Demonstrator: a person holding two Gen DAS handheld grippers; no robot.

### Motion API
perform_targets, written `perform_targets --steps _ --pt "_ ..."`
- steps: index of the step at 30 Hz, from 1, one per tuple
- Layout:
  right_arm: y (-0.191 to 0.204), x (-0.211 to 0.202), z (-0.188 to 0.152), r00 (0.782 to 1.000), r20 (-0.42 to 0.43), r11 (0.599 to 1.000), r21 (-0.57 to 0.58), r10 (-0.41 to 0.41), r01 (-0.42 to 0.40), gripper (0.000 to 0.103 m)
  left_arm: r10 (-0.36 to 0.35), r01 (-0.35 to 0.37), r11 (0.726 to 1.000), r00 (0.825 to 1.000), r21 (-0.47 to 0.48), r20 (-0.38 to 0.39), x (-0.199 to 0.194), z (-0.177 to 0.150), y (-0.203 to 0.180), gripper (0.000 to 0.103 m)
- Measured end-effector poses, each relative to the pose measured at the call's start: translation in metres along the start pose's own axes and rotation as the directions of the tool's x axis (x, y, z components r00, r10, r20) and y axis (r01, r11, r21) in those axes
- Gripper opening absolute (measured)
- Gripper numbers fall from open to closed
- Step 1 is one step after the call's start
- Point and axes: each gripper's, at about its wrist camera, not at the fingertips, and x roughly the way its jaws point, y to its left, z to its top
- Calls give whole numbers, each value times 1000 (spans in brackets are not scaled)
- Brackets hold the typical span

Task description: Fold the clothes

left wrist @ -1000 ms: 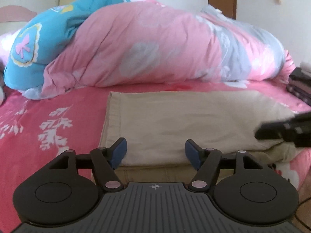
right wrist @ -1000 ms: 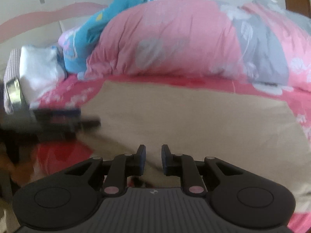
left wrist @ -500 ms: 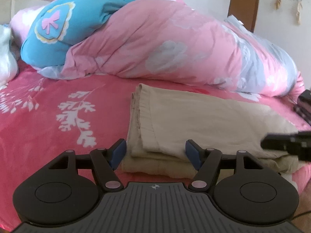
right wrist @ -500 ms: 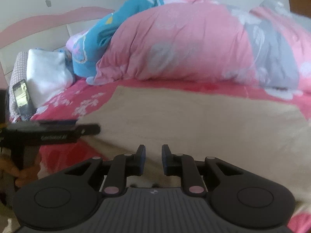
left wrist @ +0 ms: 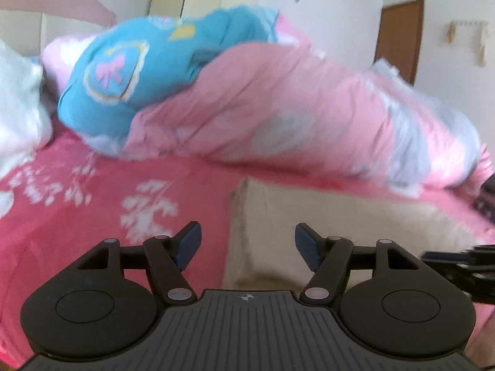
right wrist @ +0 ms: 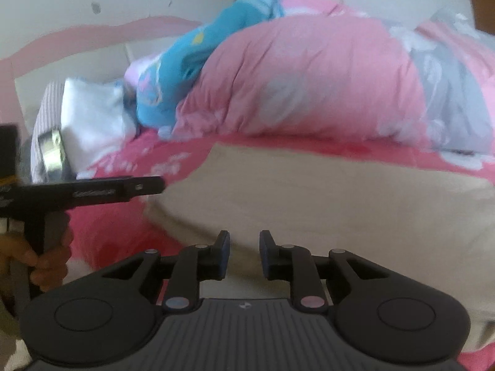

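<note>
A bunched pink duvet (left wrist: 278, 108) and a blue cartoon-print blanket (left wrist: 148, 71) fill twelve o'clock, behind the folded beige garment (right wrist: 324, 198) lying on the pink floral bedsheet (left wrist: 77, 204). The left gripper (left wrist: 247, 241) hovers over the garment's left edge, jaws wide apart and empty. The right gripper (right wrist: 244, 247) sits low over the garment's near edge, jaws narrow but opening, nothing pinched between them. Only the right view shows a white pillow (right wrist: 89, 117) at ten o'clock and the person's hand (right wrist: 40, 259) gripping the left gripper's handle.
</note>
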Motion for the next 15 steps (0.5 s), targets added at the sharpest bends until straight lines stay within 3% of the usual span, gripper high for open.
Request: perform_targets --steps 2,5,8,10,12,15 --pt "-8 1 7 998 36 999 -1 -48 48 22 -46 45 999 999 20 2 2 3 -15 67" --pt "-23 16 7 996 22 995 38 -92 91 22 -108 110 992 994 68 -23 13 0 -43 67" --pt "-19 24 -12 997 -44 996 50 -68 71 22 -131 138 981 990 134 -60 27 -14 -66 67" --pt "-12 10 -21 997 -23 997 14 -69 69 22 -138 149 975 987 164 -80 33 -23 -74 67" --pt "-15 -3 -21 999 -47 1000 29 -10 12 22 -154 169 971 983 167 -97 35 -30 -76 67" --pt "-31 -12 -7 998 -43 998 34 -43 45 22 -155 173 971 981 168 -116 37 -40 -73 67"
